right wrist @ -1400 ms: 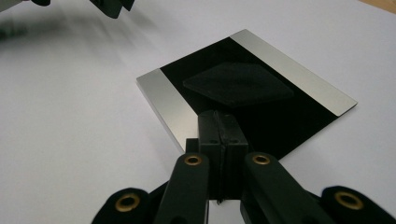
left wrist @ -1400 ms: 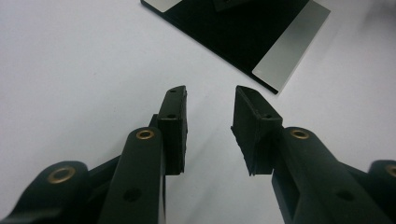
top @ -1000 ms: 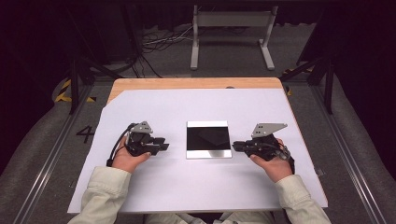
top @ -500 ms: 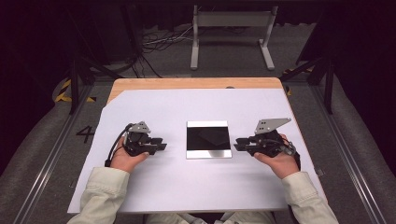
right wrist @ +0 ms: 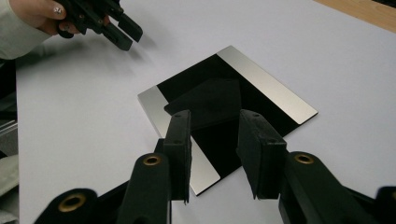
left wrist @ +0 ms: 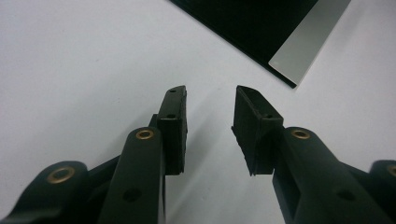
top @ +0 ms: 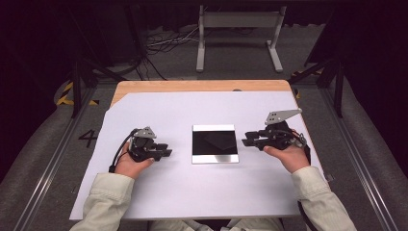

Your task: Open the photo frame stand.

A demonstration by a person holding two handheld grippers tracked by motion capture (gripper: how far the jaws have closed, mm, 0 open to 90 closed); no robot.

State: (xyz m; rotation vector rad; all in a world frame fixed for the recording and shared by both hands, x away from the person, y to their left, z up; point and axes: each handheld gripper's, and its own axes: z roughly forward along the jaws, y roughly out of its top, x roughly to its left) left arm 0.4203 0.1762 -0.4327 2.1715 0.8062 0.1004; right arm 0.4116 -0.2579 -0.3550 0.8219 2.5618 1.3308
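Plate (top: 215, 143) flat between tools; right tool (top: 246, 140) just opening, empty

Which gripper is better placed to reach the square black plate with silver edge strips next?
Right, probably. The right gripper points at the square black plate with silver edge strips, its jaws just opening, empty, plate centred ahead. The left gripper rests open, plate off to its side.

Bare white bench (top: 202, 192) lies open all around the flat black plate (top: 214, 143); between my grippers, that low plate is the lone obstacle.
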